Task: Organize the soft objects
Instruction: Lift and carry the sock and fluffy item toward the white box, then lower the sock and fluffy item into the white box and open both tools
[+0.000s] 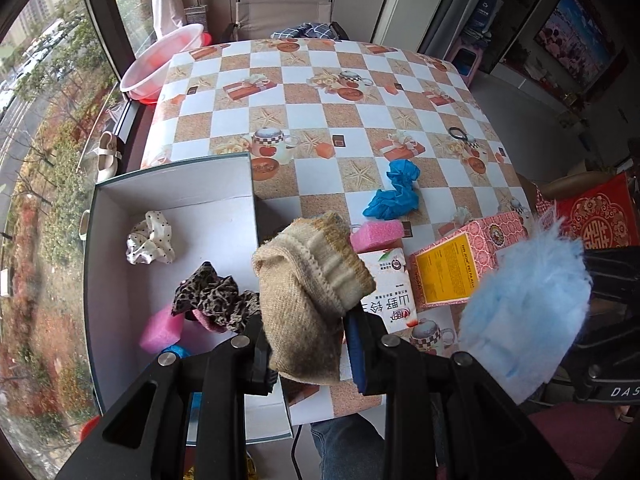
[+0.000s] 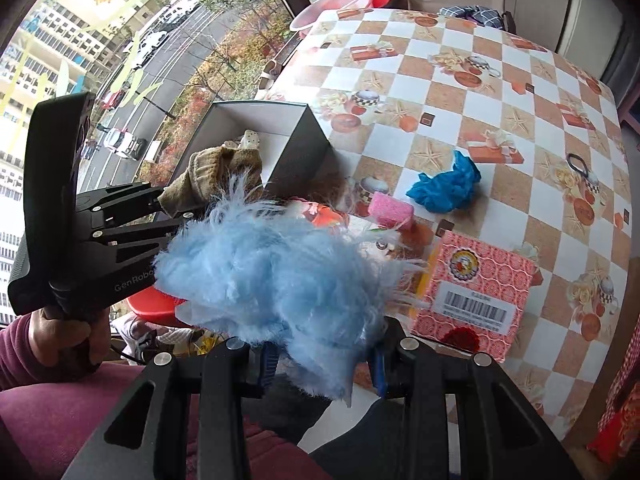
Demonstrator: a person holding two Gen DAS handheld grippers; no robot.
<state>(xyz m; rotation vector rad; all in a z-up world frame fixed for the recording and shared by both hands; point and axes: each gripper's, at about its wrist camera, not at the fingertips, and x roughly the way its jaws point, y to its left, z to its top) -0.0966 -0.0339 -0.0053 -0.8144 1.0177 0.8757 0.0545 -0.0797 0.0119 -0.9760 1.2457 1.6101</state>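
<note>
My left gripper (image 1: 308, 360) is shut on a beige knitted sock (image 1: 308, 300), held over the right wall of the white-lined open box (image 1: 176, 196). Inside the box lie a polka-dot scrunchie (image 1: 151, 239), a leopard scrunchie (image 1: 216, 300) and a pink sponge (image 1: 162, 330). My right gripper (image 2: 320, 364) is shut on a fluffy light-blue piece (image 2: 276, 280), just right of the left gripper (image 2: 172, 204) and its sock (image 2: 208, 180). A crumpled blue glove (image 2: 444, 186) and another pink sponge (image 2: 390, 208) lie on the checked table (image 2: 452, 92).
A red patterned carton (image 2: 476, 292) and a white tissue pack (image 1: 392, 284) sit near the front edge. A black hair tie (image 2: 578, 162) lies far right. A pink basin (image 1: 160, 64) stands beyond the table's left corner, a folding chair (image 1: 280, 12) behind it.
</note>
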